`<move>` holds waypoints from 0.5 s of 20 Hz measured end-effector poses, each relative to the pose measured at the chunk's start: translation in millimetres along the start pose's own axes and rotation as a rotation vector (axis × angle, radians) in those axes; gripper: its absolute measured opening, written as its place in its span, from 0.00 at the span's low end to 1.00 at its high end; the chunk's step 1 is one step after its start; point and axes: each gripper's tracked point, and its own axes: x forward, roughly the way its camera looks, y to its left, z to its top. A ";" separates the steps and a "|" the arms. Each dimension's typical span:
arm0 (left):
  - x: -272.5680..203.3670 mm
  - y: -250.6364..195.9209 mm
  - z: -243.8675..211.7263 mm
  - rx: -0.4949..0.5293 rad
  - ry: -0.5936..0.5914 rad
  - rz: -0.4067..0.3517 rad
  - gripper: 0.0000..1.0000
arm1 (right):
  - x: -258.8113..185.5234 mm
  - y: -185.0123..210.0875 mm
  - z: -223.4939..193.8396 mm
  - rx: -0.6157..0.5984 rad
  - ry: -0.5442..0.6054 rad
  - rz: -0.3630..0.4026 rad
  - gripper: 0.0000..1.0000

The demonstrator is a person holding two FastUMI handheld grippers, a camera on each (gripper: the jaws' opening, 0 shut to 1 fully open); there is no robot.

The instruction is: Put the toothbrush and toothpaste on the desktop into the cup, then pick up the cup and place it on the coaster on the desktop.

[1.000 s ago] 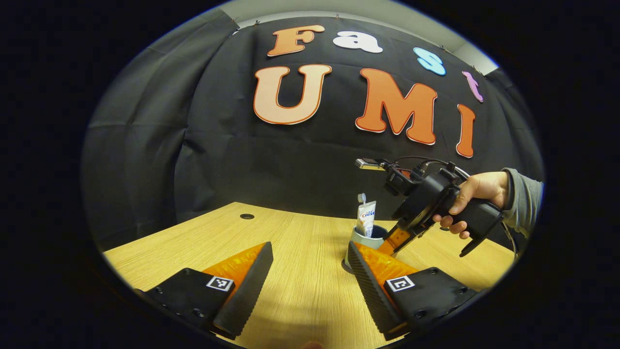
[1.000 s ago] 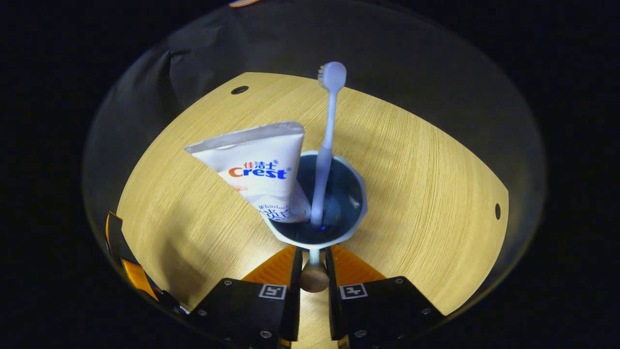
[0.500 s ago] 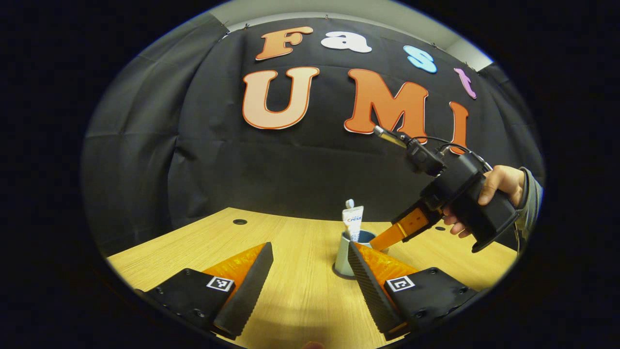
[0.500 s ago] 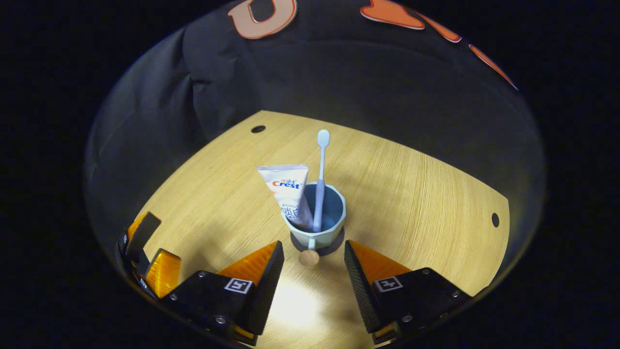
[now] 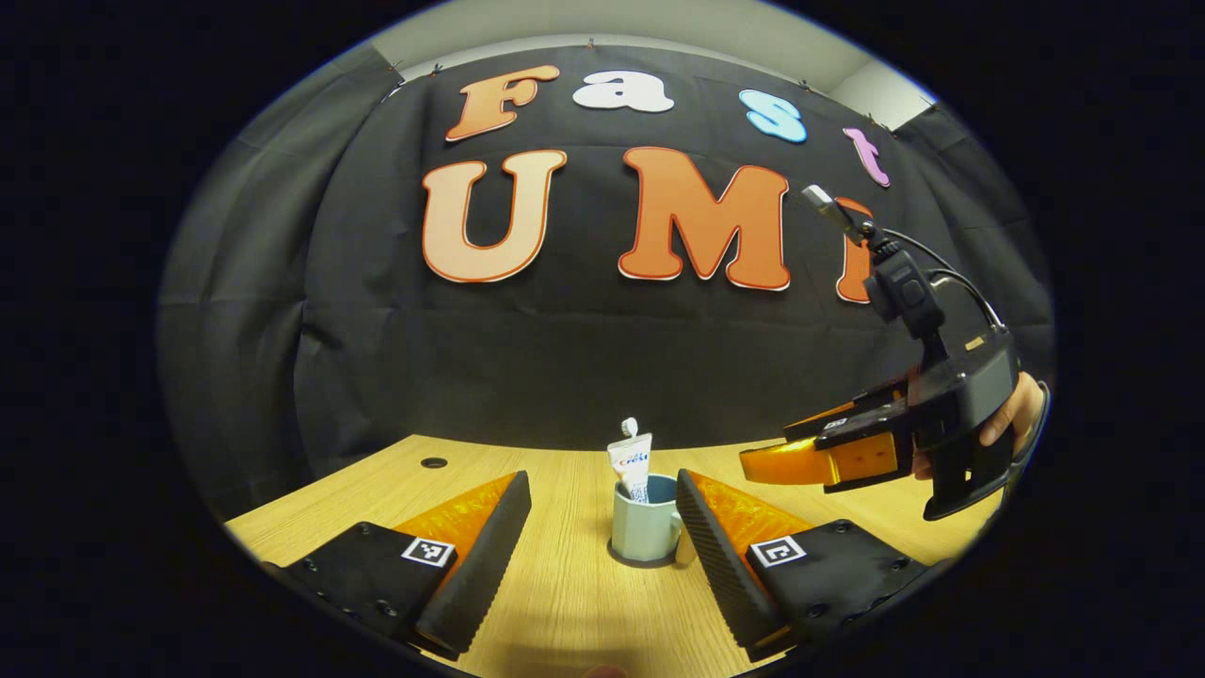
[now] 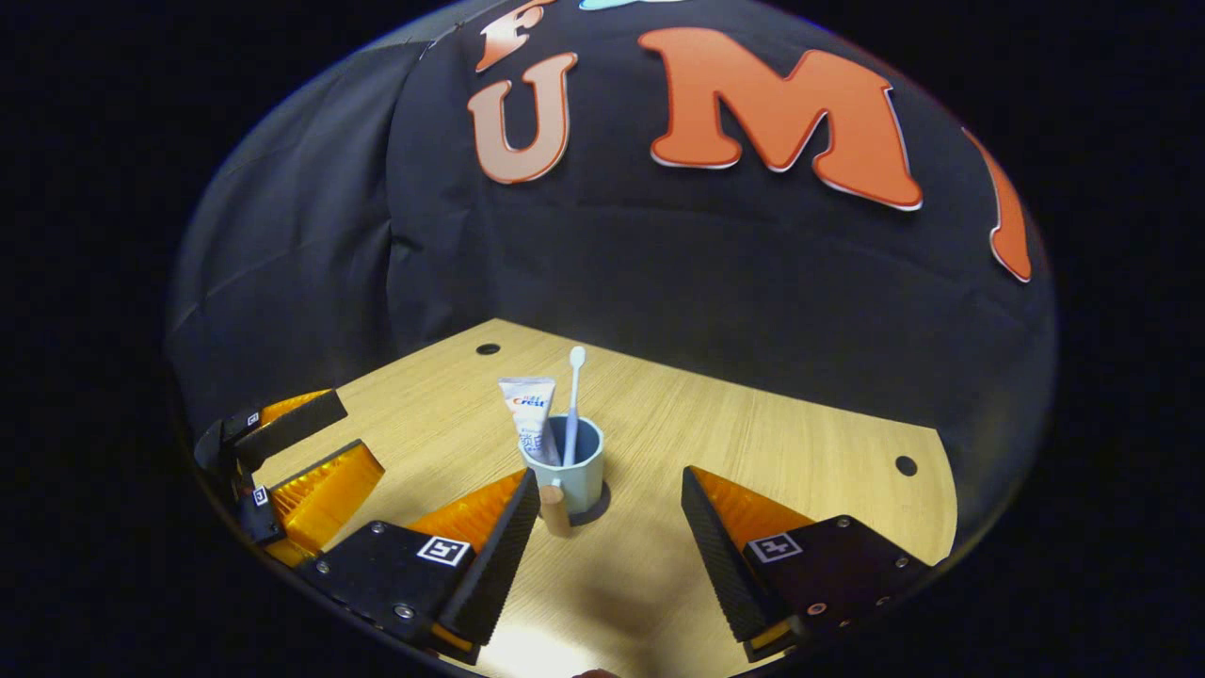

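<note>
Left gripper view: right gripper (image 5: pixel 767 463) held aloft at right, hand (image 5: pixel 1012 414) half cut off at edge, fingers apart. Left gripper (image 5: pixel 602 546) low over worktop (image 5: pixel 565 603), fingers spread, empty. Cup (image 6: pixel 574 471) upright on dark coaster (image 6: pixel 599 507), toothpaste (image 6: pixel 529 414) and toothbrush (image 6: pixel 572 400) inside. Coaster mostly hidden. Wood-grain worktop.
</note>
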 end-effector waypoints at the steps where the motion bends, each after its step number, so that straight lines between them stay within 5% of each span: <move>1: 0.8 -2.7 1.5 0.007 -0.005 -0.005 0.98 | -4.3 -5.1 -0.7 -0.001 -0.026 -0.018 0.92; 10: 9.2 -27.6 9.9 -0.016 -0.032 -0.041 0.98 | -47.5 -54.7 -12.2 0.034 -0.235 -0.191 0.93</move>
